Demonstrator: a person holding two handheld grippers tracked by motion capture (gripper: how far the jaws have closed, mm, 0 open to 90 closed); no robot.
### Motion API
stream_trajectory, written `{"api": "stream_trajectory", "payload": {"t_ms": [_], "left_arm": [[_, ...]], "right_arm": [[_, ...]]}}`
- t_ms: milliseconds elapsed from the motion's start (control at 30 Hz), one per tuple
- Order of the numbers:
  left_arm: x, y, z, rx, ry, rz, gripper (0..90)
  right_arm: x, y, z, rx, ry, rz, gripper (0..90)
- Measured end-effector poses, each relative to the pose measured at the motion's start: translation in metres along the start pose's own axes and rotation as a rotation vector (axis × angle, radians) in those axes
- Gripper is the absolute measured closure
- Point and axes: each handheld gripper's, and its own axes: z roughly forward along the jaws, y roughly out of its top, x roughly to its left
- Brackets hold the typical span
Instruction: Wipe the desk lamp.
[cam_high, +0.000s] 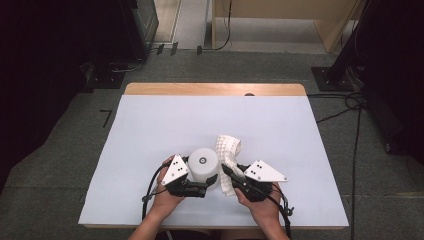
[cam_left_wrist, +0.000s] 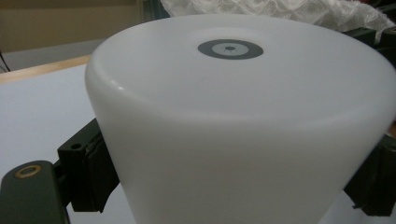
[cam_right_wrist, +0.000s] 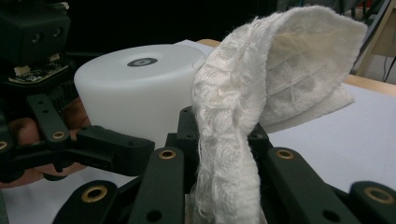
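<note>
A white plastic cup (cam_high: 203, 164) stands upside down near the table's front edge, a grey ring mark on its upturned base. My left gripper (cam_high: 206, 184) is shut on the cup (cam_left_wrist: 243, 121), one black pad (cam_left_wrist: 91, 168) against each side of its wall. A white knitted cloth (cam_high: 228, 152) hangs folded just right of the cup. My right gripper (cam_high: 228, 173) is shut on the cloth (cam_right_wrist: 280, 70), which stands up between its jaws (cam_right_wrist: 224, 144) and flops over at the top. The cloth touches the cup (cam_right_wrist: 135, 93) at its right side.
The table (cam_high: 200, 120) is covered by a white sheet, with a wooden strip (cam_high: 215, 89) along its far edge. Grey floor surrounds it, with cables (cam_high: 350, 105) on the right and dark stands at the back corners.
</note>
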Motion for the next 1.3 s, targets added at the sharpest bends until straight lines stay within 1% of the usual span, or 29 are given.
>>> {"api": "stream_trajectory", "payload": {"t_ms": [33,67,133,233,333,433,500,533,567,633,700,733,800,833,867,933,967,1000,1033,1100,1167,1233,1300], "left_arm": [[0.001,0.000,0.000,-0.003,0.002,0.006,8.8],[0.002,0.000,0.000,-0.007,0.001,0.006,8.8],[0.005,-0.001,0.000,-0.016,0.005,0.005,8.8],[0.007,-0.004,0.002,-0.012,0.022,0.038,8.7],[0.010,-0.009,0.006,0.019,0.058,0.059,8.6],[0.013,-0.015,0.010,0.054,0.088,0.065,8.6],[0.013,-0.018,0.013,0.078,0.100,0.076,8.6],[0.012,-0.019,0.014,0.074,0.100,0.085,8.5],[0.012,-0.019,0.014,0.077,0.099,0.085,8.5],[0.012,-0.020,0.014,0.076,0.103,0.079,8.5],[0.011,-0.021,0.014,0.064,0.131,0.062,7.9],[0.009,-0.021,0.013,0.069,0.148,0.048,6.2],[0.005,-0.021,0.012,0.065,0.175,0.009,1.3],[0.001,-0.022,0.011,0.059,0.199,0.004,0.3],[-0.003,-0.023,0.012,0.058,0.217,0.009,0.0],[-0.012,-0.023,0.015,0.069,0.268,0.031,0.0],[-0.014,-0.022,0.017,0.072,0.293,0.028,0.0],[-0.015,-0.022,0.019,0.079,0.310,0.022,0.0],[-0.015,-0.021,0.021,0.087,0.328,0.007,0.0],[-0.016,-0.021,0.022,0.097,0.343,0.005,1.3],[-0.016,-0.021,0.020,0.084,0.356,-0.002,6.6],[-0.013,-0.020,0.018,0.087,0.339,-0.013,8.2],[-0.010,-0.019,0.016,0.086,0.332,-0.015,8.3]], "right_arm": [[0.000,-0.001,0.001,0.005,-0.002,-0.008,75.6],[-0.002,-0.003,0.004,0.023,-0.004,-0.013,75.6],[-0.004,-0.011,0.011,0.063,-0.006,-0.001,75.5],[-0.009,-0.022,0.018,0.115,-0.013,0.014,75.5],[-0.012,-0.026,0.020,0.125,-0.015,0.031,75.5],[-0.016,-0.026,0.019,0.119,-0.021,0.043,75.5],[-0.017,-0.027,0.019,0.123,-0.027,0.047,75.5],[-0.018,-0.027,0.019,0.121,-0.029,0.048,75.5],[-0.019,-0.028,0.019,0.123,-0.031,0.052,75.5],[-0.019,-0.029,0.020,0.126,-0.027,0.057,75.5],[-0.019,-0.030,0.021,0.130,-0.028,0.051,75.5],[-0.018,-0.030,0.021,0.134,-0.028,0.054,75.5],[-0.019,-0.031,0.021,0.131,-0.031,0.052,75.5],[-0.019,-0.030,0.020,0.130,-0.035,0.052,75.6],[-0.019,-0.030,0.019,0.130,-0.036,0.056,75.5],[-0.021,-0.030,0.019,0.127,-0.039,0.054,75.5],[-0.021,-0.030,0.019,0.125,-0.038,0.057,75.6],[-0.021,-0.030,0.019,0.127,-0.040,0.059,75.6],[-0.021,-0.031,0.020,0.127,-0.040,0.056,75.5],[-0.020,-0.031,0.020,0.132,-0.038,0.058,75.6],[-0.019,-0.032,0.020,0.132,-0.033,0.056,75.6],[-0.019,-0.031,0.020,0.130,-0.033,0.054,75.6],[-0.019,-0.030,0.020,0.125,-0.033,0.053,75.5]]}}
